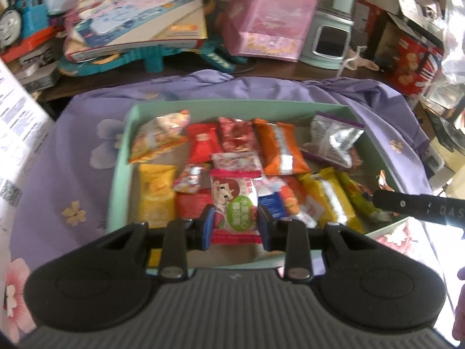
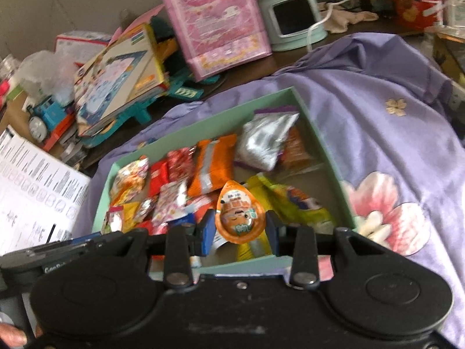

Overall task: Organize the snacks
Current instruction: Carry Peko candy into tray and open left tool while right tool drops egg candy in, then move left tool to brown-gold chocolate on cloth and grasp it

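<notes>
Setting: cluttered counter behind, with a toy train (image 1: 24, 26), a pink gift bag (image 1: 270, 14) and a mint canister (image 1: 331, 37); in front of them a lilac flowered cloth (image 1: 72, 151) is spread, and the mint-green box (image 1: 119, 171) sits on it.
Box contents: many small snack packets lie loose and overlapping inside, among them an orange wrapper (image 1: 279, 148) and a silver pouch (image 1: 334, 142).
Left tongs (image 1: 234, 218): clenched on a white-and-pink candy packet (image 1: 235, 200) with a cartoon face, gripped across its lower half and held above the near part of the box.
Right tongs (image 2: 240, 226): clenched on an orange teardrop packet (image 2: 239, 212), pinched at its two sides, hanging over the box's near right corner.
Weight: both packets look very light, so little squeeze should do.
Stiffness: film wrappers, soft and crinkly; they likely bend or fold if pushed against their neighbours.
Slip: glossy film could slide between the pads; a hold across the filled middle seems safer than one on a sealed edge.
Fragility: contents cannot be told; biscuit or candy inside might crush under hard pressure.
Setting down: packets will probably flop flat once let go, so lower them close to the box floor.
</notes>
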The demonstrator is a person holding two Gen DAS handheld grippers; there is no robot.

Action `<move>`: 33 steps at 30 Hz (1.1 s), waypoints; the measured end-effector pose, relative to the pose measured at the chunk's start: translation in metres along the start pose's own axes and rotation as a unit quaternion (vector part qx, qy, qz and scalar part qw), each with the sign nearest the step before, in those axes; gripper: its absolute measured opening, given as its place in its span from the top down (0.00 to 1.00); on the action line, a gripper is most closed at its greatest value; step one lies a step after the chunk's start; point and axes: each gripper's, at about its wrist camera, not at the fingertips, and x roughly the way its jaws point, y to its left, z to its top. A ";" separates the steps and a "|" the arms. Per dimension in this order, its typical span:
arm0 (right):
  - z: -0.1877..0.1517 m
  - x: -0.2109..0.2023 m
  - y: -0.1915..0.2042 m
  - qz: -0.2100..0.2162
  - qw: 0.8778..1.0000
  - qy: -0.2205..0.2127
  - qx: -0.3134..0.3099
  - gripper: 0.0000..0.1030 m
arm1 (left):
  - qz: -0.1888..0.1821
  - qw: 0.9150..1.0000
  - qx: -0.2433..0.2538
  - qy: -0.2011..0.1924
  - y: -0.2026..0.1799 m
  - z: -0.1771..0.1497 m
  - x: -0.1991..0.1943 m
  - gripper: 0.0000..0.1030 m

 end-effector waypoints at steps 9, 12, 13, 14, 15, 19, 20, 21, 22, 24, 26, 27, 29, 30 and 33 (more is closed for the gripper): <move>0.024 0.001 -0.035 -0.029 0.999 -0.019 0.019 0.65 | -0.035 0.999 0.013 0.011 -0.048 0.015 0.021 0.70; 0.028 0.008 -0.039 -0.031 0.999 -0.018 0.017 0.64 | -0.044 0.999 0.017 0.020 -0.059 0.017 0.030 0.70; 0.029 0.010 -0.039 -0.030 0.999 -0.018 0.017 0.63 | -0.046 0.998 0.019 0.024 -0.062 0.016 0.033 0.70; 0.029 0.011 -0.040 -0.030 0.999 -0.021 0.019 0.59 | -0.048 0.998 0.022 0.028 -0.065 0.015 0.036 0.70; 0.029 0.011 -0.040 -0.029 0.999 -0.024 0.023 0.41 | -0.048 0.998 0.026 0.032 -0.068 0.014 0.038 0.64; 0.026 0.006 -0.041 -0.033 0.998 -0.047 0.030 0.06 | -0.027 0.999 0.038 0.029 -0.074 0.009 0.042 0.00; 0.026 0.006 -0.042 -0.030 0.998 -0.046 0.032 0.05 | -0.023 0.999 0.040 0.027 -0.074 0.008 0.042 0.00; 0.025 0.006 -0.042 -0.028 0.998 -0.044 0.035 0.00 | -0.022 0.998 0.040 0.032 -0.074 0.008 0.043 0.00; 0.023 0.006 -0.043 -0.028 0.998 -0.044 0.039 0.00 | -0.021 0.998 0.038 0.038 -0.073 0.008 0.044 0.00; 0.020 0.005 -0.044 -0.030 0.998 -0.043 0.045 0.00 | -0.016 0.998 0.032 0.042 -0.070 0.007 0.044 0.00; 0.017 0.004 -0.043 -0.031 0.997 -0.040 0.050 0.00 | -0.013 0.999 0.030 0.043 -0.067 0.006 0.042 0.00; 0.016 0.003 -0.042 -0.031 0.997 -0.039 0.050 0.00 | -0.012 0.999 0.029 0.044 -0.066 0.006 0.041 0.00; 0.014 0.001 -0.039 -0.030 0.998 -0.036 0.048 0.00 | -0.011 0.999 0.027 0.043 -0.064 0.005 0.036 0.00; 0.012 -0.001 -0.038 -0.029 0.998 -0.035 0.048 0.00 | -0.010 0.999 0.027 0.042 -0.064 0.005 0.034 0.00; 0.007 -0.009 -0.033 -0.026 0.998 -0.035 0.046 0.00 | -0.008 0.999 0.029 0.036 -0.063 0.003 0.023 0.00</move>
